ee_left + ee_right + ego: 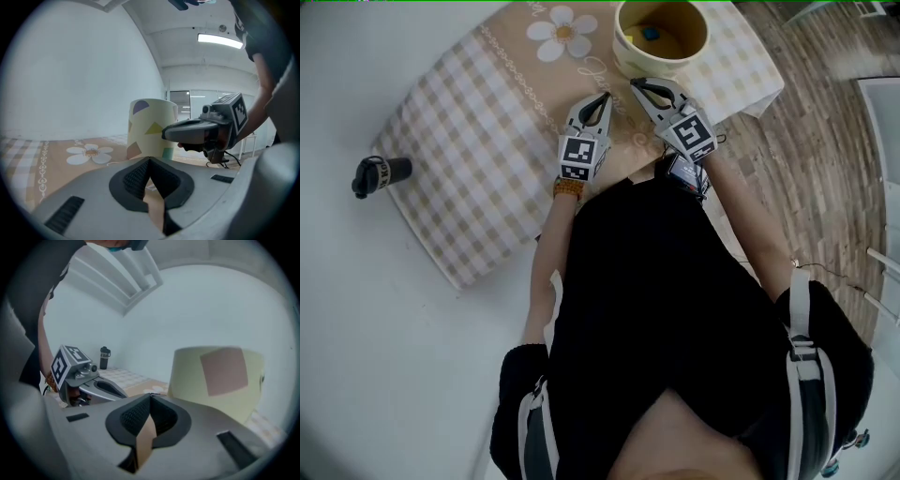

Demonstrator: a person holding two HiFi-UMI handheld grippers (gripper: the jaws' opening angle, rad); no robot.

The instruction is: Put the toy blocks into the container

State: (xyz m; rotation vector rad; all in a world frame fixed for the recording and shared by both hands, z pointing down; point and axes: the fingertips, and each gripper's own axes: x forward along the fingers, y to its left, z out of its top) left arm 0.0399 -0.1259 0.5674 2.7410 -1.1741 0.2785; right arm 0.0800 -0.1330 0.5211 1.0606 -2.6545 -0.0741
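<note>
Nearest the person, the left hand-held gripper (599, 101) and the right hand-held gripper (639, 87) sit side by side just short of the container (630, 62). Each has smooth grey shells and black ribbed pads. In each gripper view the pads meet at the tips with nothing between them, so both jaws are together and empty. The right one lies closer to the container's wall, and the left one is just beside it over the cloth (478, 141).

The cloth is soft and flat, with a beige and white check, a plain tan band and a printed daisy (563, 34). It is spread over a smooth white desk (375, 328). No loose block shows on the cloth or on the desk in any view.

The container is a round, pale yellow cup with a thick rim, and its outer wall carries flat coloured shapes. At least one small blue block (651, 34) lies on its bottom, so the task's thing is already inside.

Judging by this, a drop has been made and the hands are between steps. If more blocks remain, they are out of sight. The next move would call for finding one, spreading the jaws and closing squarely on its flat faces.

Farther left, a small black bottle (380, 173) lies on its side on the desk, well apart from everything else. A wood-grain floor (811, 141) shows beyond the desk's edge.
</note>
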